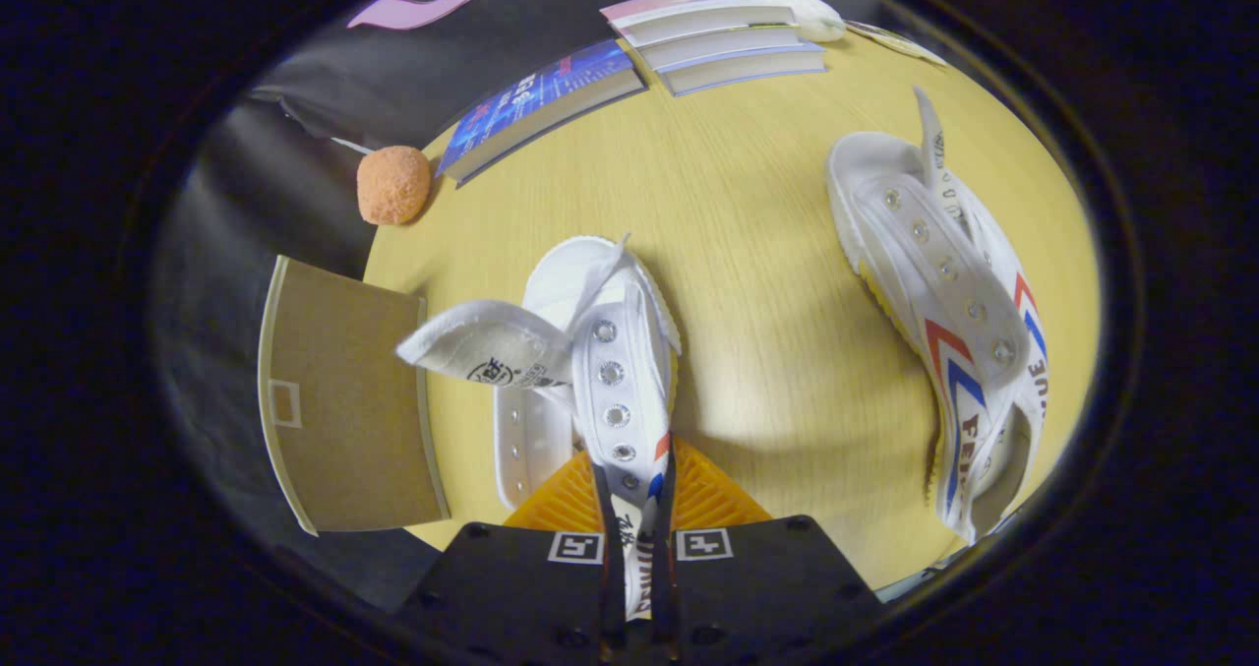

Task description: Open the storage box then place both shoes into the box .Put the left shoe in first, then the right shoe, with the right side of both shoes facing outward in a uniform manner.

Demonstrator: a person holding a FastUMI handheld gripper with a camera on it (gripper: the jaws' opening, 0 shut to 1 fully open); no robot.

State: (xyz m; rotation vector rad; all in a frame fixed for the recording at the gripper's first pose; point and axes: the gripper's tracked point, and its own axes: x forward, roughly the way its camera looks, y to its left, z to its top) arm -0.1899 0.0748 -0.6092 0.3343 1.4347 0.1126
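Observation:
My gripper [637, 509] is shut on the side wall of a white canvas shoe [600, 351], both fingers pinching the eyelet flap near its red and blue stripes. That shoe hangs above the yellow wooden table [767, 253], toe pointing away, its tongue [482, 346] flopped out to the left. A second white shoe [944, 312] with red and blue chevrons lies on its side on the table, off to the right of the fingers. The open brown cardboard lid of the storage box [344, 400] shows at the left, beside the held shoe.
A fuzzy orange ball [393, 185] sits at the table's far left edge. Several books [629, 66] are stacked along the far edge, with a white soft object [802, 7] behind them. Bare tabletop lies between the two shoes.

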